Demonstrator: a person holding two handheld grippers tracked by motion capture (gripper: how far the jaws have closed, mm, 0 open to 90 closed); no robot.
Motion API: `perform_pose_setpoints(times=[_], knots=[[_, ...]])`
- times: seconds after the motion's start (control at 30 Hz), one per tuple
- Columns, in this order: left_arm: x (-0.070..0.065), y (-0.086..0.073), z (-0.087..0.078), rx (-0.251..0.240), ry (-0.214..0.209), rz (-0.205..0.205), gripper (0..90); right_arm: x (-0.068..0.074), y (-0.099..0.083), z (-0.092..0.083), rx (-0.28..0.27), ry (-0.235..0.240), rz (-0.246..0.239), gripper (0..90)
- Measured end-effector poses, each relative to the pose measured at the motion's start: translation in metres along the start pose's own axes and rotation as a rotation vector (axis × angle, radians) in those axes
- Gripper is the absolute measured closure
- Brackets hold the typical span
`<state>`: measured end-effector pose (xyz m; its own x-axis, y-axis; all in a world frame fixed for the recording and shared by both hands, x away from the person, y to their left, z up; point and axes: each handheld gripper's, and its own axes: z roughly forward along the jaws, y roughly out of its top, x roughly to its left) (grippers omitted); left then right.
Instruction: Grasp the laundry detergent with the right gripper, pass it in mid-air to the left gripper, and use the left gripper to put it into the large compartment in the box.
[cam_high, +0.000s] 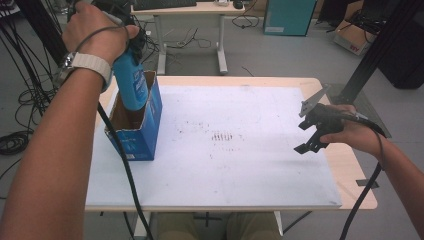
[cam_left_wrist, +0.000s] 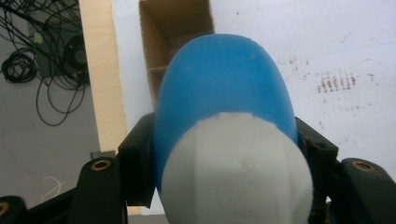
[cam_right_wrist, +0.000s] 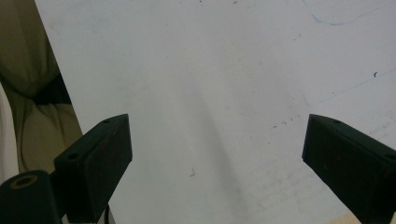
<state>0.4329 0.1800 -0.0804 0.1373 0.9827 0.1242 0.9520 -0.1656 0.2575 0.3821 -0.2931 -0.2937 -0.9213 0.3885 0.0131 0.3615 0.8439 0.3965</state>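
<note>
Even, soft indoor light falls across the white bench (cam_high: 240, 165), casting only faint shadows. In the left gripper view the blue bottle (cam_left_wrist: 224, 88) sits too close and blurs, its white cap washed out; edges look grainy throughout.

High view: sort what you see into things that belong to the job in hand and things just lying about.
In the job:
- blue bottle, clamped in the left gripper
- open blue carton, under the bottle
- white mat

Lying about:
- right gripper, open and idle over the mat
- far desk
- floor cables
</note>
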Motion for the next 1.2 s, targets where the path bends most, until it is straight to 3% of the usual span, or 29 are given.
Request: perform_pose_setpoints(times=[0.33, 1.2], knots=[[0.01, -0.004, 0.019, 0.001, -0.002, -0.021, 37.5, -0.002, -0.001, 0.003, 0.002, 0.001, 0.011, 8.4], [0.022, -0.011, 0.063, 0.035, 0.007, -0.031, 37.5, -0.005, -0.008, 0.004, 0.015, 0.002, 0.03, 8.3]])
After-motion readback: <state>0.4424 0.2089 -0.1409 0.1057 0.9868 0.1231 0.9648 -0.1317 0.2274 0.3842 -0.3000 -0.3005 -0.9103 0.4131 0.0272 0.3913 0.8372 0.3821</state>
